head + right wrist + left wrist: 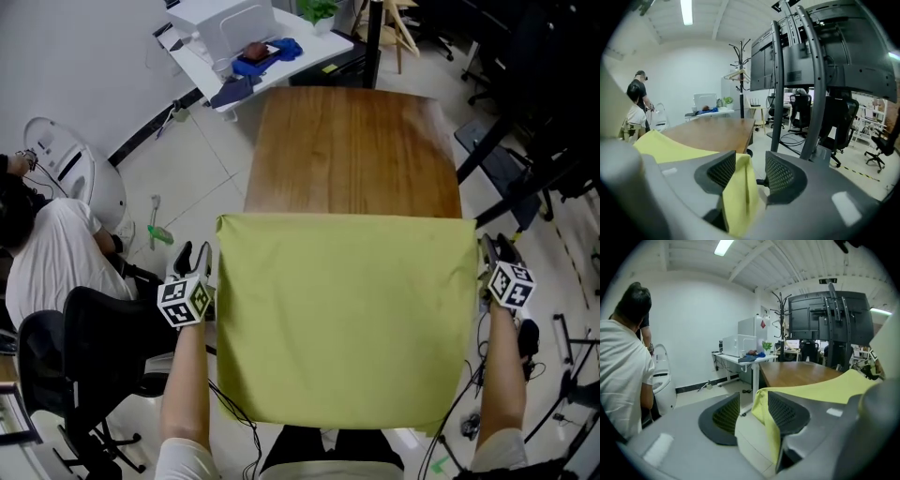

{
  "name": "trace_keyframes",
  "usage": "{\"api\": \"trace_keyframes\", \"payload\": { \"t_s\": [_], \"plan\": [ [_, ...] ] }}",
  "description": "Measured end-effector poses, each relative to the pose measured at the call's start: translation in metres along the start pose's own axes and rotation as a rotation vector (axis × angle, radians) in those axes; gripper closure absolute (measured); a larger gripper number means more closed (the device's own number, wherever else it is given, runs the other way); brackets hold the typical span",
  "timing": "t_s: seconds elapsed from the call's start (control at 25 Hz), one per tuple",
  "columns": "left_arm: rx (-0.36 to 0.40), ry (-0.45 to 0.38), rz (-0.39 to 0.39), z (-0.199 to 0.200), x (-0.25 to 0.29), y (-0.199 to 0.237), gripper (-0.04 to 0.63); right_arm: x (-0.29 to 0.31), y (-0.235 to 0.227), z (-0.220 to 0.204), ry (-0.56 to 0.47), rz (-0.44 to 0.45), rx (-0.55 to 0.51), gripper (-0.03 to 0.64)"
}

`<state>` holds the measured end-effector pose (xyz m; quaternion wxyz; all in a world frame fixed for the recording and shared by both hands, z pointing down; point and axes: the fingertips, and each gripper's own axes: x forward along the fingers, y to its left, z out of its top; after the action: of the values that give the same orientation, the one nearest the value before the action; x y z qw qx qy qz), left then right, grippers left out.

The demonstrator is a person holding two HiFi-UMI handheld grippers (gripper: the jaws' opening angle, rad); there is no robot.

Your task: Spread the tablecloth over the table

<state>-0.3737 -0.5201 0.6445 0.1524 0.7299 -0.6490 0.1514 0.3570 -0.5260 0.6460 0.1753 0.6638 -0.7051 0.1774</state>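
The yellow-green tablecloth (347, 314) covers the near half of the wooden counter (352, 150), its near edge hanging off the front and the far half bare. Its far corners lie between the wide-apart jaws of the left tool (752, 406) and right tool (750, 169), unpinched, which lets the cloth settle flat

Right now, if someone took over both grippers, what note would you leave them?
Left gripper: fingers apart; the tablecloth's far left corner lies loose between them, not clamped.
Right gripper: fingers apart; the far right corner is draped between them, not clamped.
Tablecloth: flat over the near part of the table, near edge hanging off toward the person.
Done: cloth opened out and laid down.
Left: the far half of the wood is bare; probably regrip both corners and draw the cloth across.
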Motion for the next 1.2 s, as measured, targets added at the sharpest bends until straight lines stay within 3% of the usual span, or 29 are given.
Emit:
{"api": "trace_keyframes", "payload": {
  "t_s": [0.04, 0.12, 0.16, 0.32, 0.48, 0.68, 0.92, 1.2],
  "plan": [
    [-0.003, -0.031, -0.014, 0.008, -0.01, -0.008, 0.402, -0.011, 0.004, 0.004, -0.022, 0.001, -0.004, 0.43],
    [-0.01, -0.097, -0.042, 0.027, -0.032, -0.024, 0.426, -0.035, 0.013, 0.016, -0.074, 0.008, -0.016, 0.585],
    [-0.011, -0.126, -0.05, 0.036, -0.044, -0.031, 0.458, -0.047, 0.021, 0.021, -0.102, 0.024, -0.017, 0.615],
    [-0.004, -0.182, -0.053, 0.054, -0.096, -0.051, 0.603, -0.1, 0.056, 0.037, -0.179, 0.098, -0.005, 0.615],
    [-0.006, -0.171, -0.066, 0.045, -0.142, -0.066, 0.603, -0.141, 0.086, 0.023, -0.155, 0.142, 0.024, 0.615],
    [-0.042, -0.174, -0.103, 0.035, -0.198, -0.091, 0.603, -0.192, 0.106, -0.008, -0.141, 0.127, 0.112, 0.615],
    [-0.059, -0.254, -0.138, 0.077, -0.256, -0.121, 0.603, -0.265, 0.143, 0.029, -0.245, 0.162, 0.118, 0.615],
    [-0.082, -0.286, -0.178, 0.107, -0.32, -0.141, 0.603, -0.336, 0.18, 0.063, -0.308, 0.22, 0.076, 0.615]
  ]
}}
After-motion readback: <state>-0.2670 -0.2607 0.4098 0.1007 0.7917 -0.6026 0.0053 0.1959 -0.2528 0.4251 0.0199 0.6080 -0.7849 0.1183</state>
